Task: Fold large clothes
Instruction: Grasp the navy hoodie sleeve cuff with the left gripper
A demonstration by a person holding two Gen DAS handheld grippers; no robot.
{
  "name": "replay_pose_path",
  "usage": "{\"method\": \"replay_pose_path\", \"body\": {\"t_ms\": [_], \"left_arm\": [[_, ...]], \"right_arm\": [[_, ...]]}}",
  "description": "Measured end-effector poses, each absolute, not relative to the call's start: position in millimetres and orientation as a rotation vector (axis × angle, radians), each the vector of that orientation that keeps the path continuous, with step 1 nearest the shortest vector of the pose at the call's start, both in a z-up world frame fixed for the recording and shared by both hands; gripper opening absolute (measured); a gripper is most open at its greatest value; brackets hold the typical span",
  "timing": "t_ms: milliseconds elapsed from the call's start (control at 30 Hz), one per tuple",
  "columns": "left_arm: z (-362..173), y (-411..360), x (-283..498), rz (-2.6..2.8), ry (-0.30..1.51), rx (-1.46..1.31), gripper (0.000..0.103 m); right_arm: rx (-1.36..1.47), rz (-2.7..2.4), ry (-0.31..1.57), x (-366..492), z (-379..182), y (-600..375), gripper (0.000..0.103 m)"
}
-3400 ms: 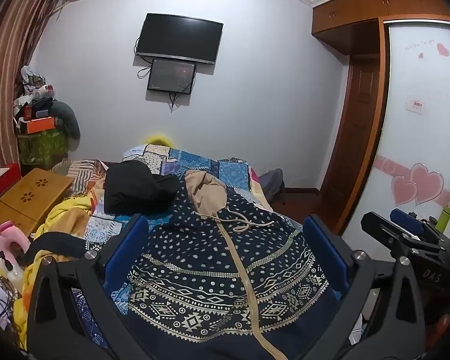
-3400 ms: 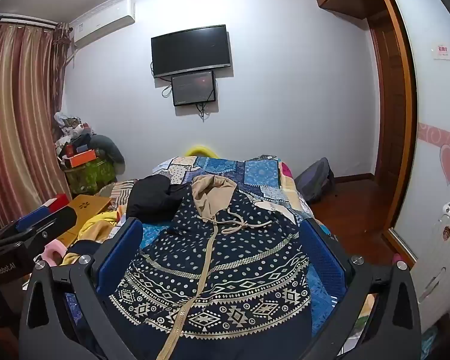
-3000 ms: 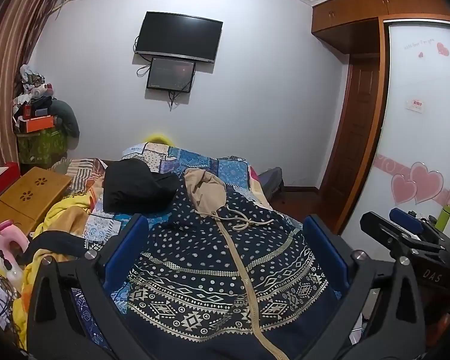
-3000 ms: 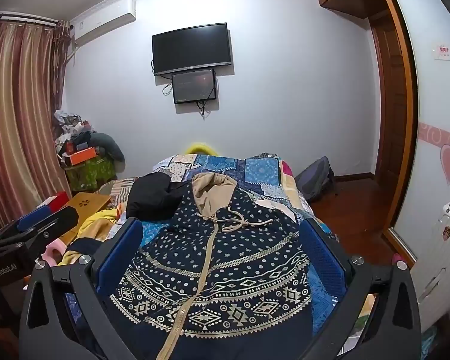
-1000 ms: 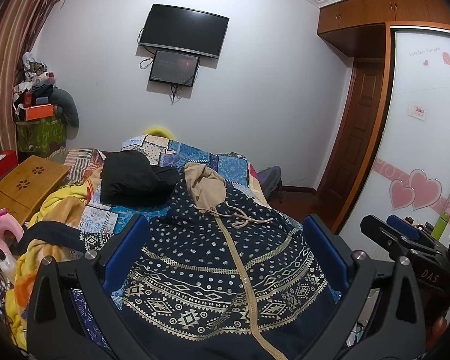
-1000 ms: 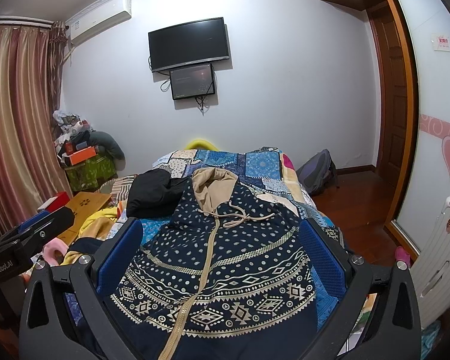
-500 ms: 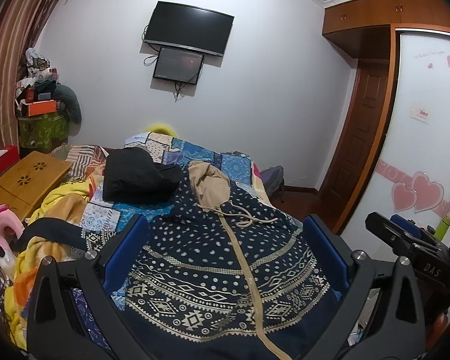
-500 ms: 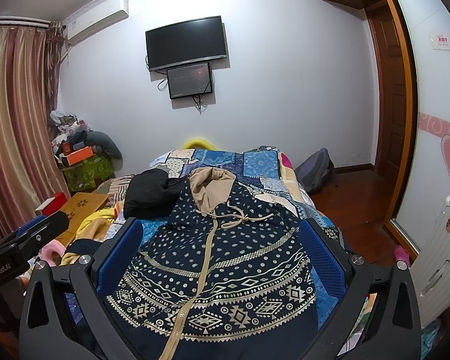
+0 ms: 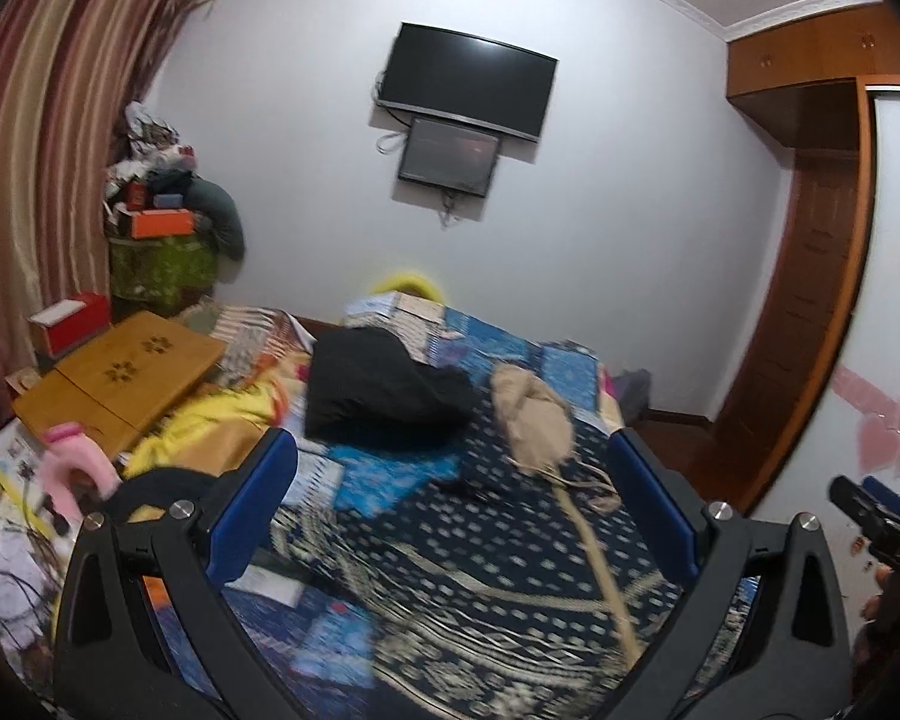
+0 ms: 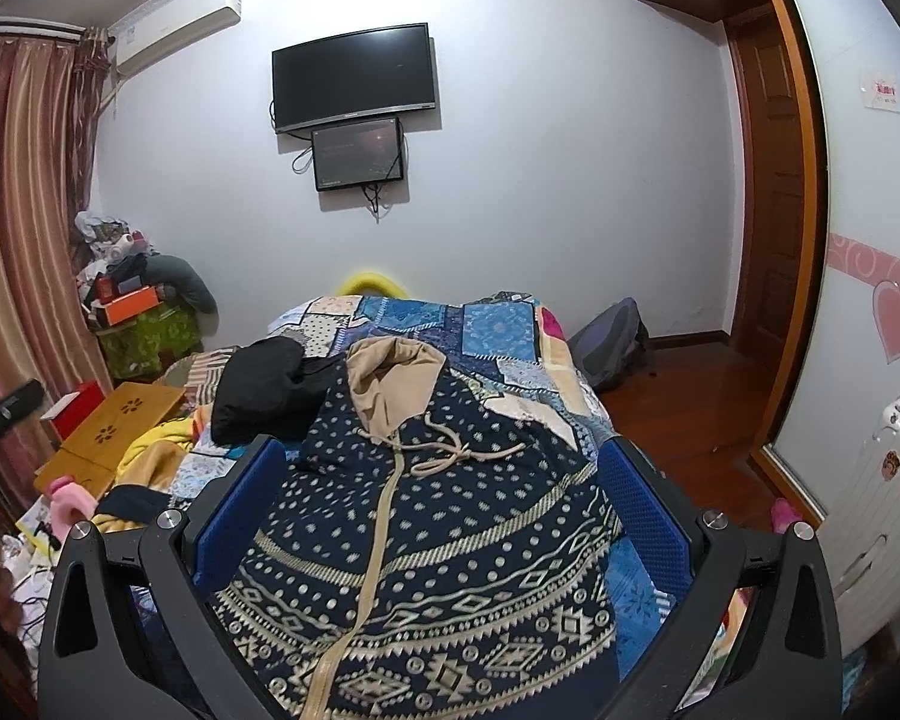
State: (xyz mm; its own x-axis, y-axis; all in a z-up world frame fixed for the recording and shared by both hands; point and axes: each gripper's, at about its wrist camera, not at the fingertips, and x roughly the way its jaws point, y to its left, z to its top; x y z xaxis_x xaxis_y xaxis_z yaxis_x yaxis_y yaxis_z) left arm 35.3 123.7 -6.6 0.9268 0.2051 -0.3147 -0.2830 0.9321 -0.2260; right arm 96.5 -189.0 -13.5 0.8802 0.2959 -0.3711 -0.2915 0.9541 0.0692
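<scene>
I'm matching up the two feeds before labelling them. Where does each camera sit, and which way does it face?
Left wrist: on the left gripper, looking along its open jaws over the navy patterned hooded jacket to the black wall television; the right gripper shows at the right edge.
Right wrist: on the right gripper, open jaws, facing the same jacket.
Shared: jacket, television, black folded garment.

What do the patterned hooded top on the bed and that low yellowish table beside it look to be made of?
The hooded top looks like soft knitted fabric, matte: navy with cream woven-in bands and dots, a plain tan hood lining and a cord drawstring. The low table looks like light wood, possibly bamboo, with a smooth finish: an even honey colour and flower-shaped cut-outs in the top.
</scene>
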Motion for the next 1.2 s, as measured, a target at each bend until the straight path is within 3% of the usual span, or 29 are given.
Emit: {"method": "replay_pose_path", "body": {"t_ms": [267,600,933,1200], "left_arm": [[-9.7,203.0,57.5,0.385,0.300,-0.245,0.103],[-97.2,331.0,92.3,0.523,0.579,-0.449,0.103],[-220.9,399.4,103.1,0.447,0.809,-0.883,0.076],[-284.9,406.5,134.3,0.392,0.890,-1.051,0.069]], "right_arm": [[-0.030,0.271,0.394,130.8,-11.9,-181.7,0.103],[-0.028,0.350,0.548,197.9,-38.7,-166.5,0.103],[0.091,0.381,0.801,261.1,-89.4,-169.7,0.101],[0.127,0.374,0.905,275.4,-113.8,-171.9,0.099]]}}
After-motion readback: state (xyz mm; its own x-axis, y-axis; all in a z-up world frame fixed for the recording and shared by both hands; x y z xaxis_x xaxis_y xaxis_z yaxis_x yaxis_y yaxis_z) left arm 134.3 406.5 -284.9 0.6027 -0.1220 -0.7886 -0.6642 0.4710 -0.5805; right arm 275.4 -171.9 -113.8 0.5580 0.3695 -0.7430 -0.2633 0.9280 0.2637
